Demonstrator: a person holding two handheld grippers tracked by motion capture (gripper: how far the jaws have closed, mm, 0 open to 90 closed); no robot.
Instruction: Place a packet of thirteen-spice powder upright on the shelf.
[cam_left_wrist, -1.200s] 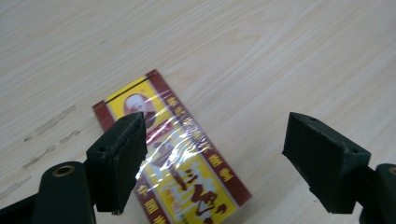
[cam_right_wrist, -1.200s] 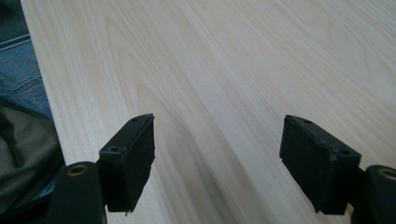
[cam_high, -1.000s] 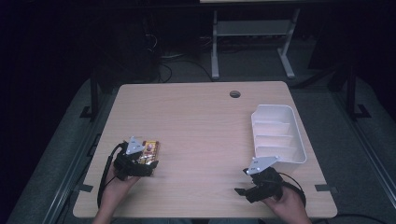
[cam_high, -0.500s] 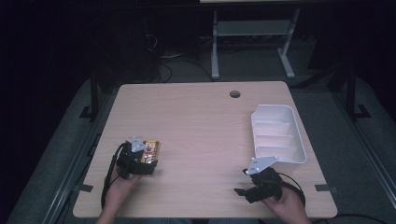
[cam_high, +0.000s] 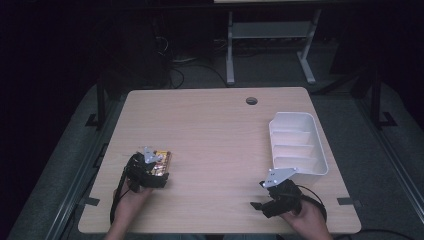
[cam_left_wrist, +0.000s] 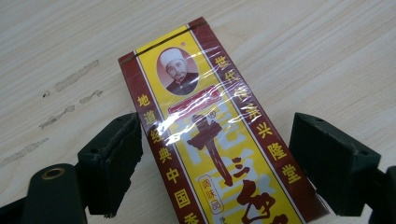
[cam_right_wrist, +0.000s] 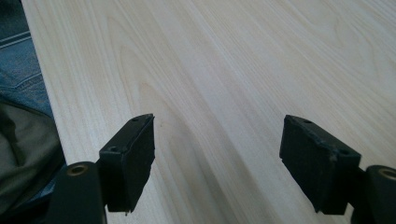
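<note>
Two grippers: we log both at the near edge of the table, set well apart from each other.
Table (cam_high: 210, 125): pale wood, the largest thing we see; round cable hole (cam_high: 251, 101) near the far edge; faint scuff marks beside the packet in the left gripper view.
Tray (cam_high: 320, 165): white, divided into compartments, on the right side of the table, just beyond the right gripper; we see nothing in it.
Left gripper (cam_left_wrist: 217, 161): jaws spread wide, one on each side of the packet, neither pad pressing it as far as we can tell.
Right gripper (cam_right_wrist: 217, 156): jaws wide, nothing between them, bare wood under them; it sits low over the near right part of the table.
Packet (cam_left_wrist: 219, 135): flat, yellow and dark red, wrapped in shiny film, printed with a portrait and characters; it lies flat on the near left part of the table, between the left jaws and askew to them.
Step, our reading: left gripper is placed to close on the packet.
Risk one: the packet lies crooked in the gap, so closing may twist it or pinch only a corner.
Risk two: the film looks slick; a light grip could let it slip on lifting.
Risk three: a flat packet may skid along the wood.
</note>
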